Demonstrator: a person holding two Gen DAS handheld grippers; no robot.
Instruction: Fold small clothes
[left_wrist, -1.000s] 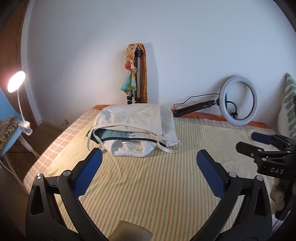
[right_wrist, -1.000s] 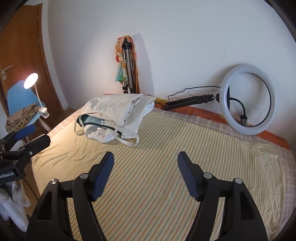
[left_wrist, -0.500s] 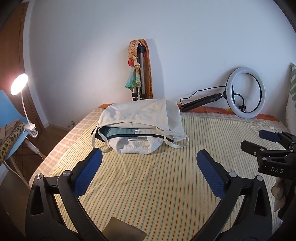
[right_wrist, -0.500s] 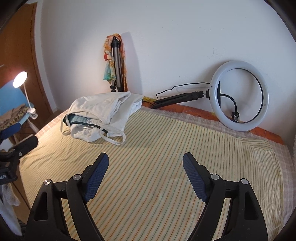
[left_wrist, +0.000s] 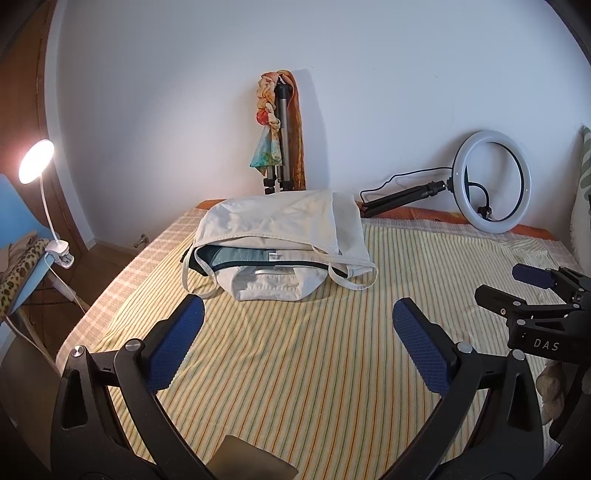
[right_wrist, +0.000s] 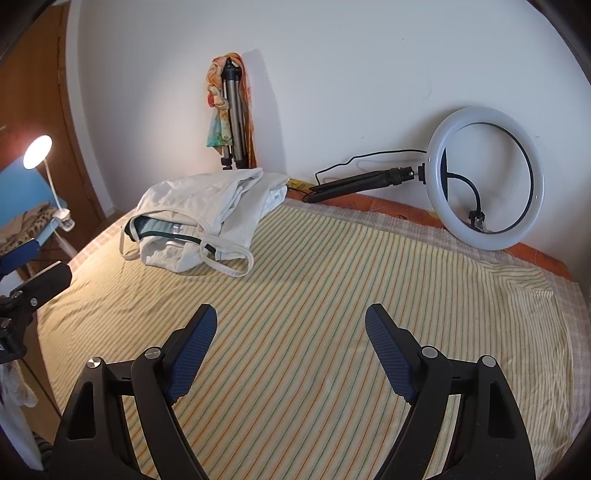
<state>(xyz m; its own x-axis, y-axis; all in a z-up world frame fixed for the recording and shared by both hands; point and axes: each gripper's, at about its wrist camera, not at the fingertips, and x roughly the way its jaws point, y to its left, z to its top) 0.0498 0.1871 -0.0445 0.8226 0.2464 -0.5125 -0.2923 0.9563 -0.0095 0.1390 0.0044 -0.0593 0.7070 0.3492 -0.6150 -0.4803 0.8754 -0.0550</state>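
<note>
The left tongs (left_wrist: 297, 319) are hovering released over the near part of a bed (left_wrist: 332, 369) covered by a yellow striped sheet, their blue pads standing wide apart with only bare sheet between them. The right tongs (right_wrist: 291, 330) are also hanging released above the sheet, gripping nothing. From the left wrist view the right tongs are showing at the right edge; from the right wrist view the left tongs are showing at the left edge, so the two are sitting side by side, well apart.

The pile of small clothes (left_wrist: 280, 236) is lying at the far end of the bed, toward its left side, well beyond both tongs and touched by neither. It is a cream garment on top with a teal piece peeking out underneath and thin straps trailing onto the sheet.

Behind the pile a tripod (left_wrist: 282, 136) draped with a colourful scarf is leaning against the white wall. To the far right a ring light (right_wrist: 487, 177) is resting against the wall on the bed's edge. At the far left a lit clip lamp (left_wrist: 37, 162) is glowing above a blue chair (left_wrist: 22, 273).
</note>
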